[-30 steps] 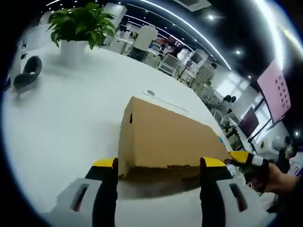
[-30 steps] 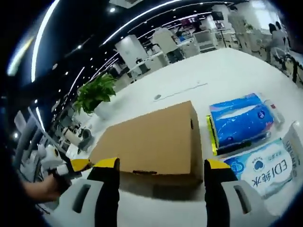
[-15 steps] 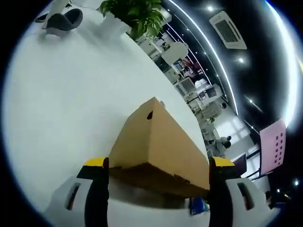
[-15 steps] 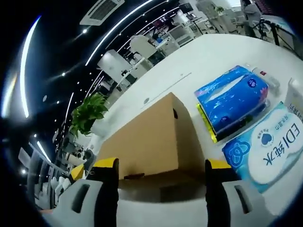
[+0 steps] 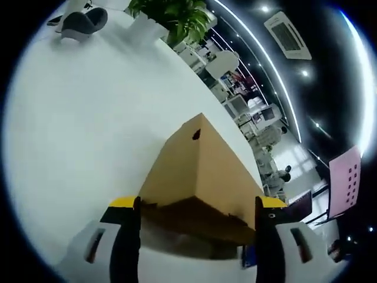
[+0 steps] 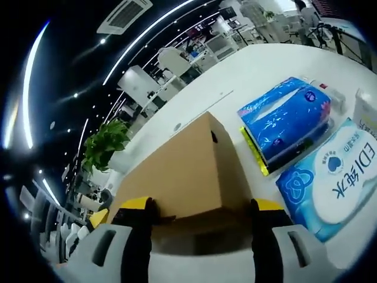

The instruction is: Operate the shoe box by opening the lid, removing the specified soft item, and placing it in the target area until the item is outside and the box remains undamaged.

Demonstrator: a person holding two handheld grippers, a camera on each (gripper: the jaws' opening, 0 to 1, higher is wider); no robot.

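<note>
The plain brown cardboard shoe box (image 5: 197,177) sat on the smooth white table (image 5: 76,124), its lid (image 6: 182,171) tilted up at the near edge so a dark gap showed beneath. What lay inside was hidden in shadow. The left gripper (image 5: 191,215) was spread wide, its yellow-tipped jaws flanking the box's near end; the right gripper (image 6: 200,215) was likewise spread at the box's near edge. To the right of the box lay a glossy blue tissue pack (image 6: 288,124) and a blue-and-white wipes packet (image 6: 336,177), partly cut off. A potted plant (image 5: 168,15) stood far off.
</note>
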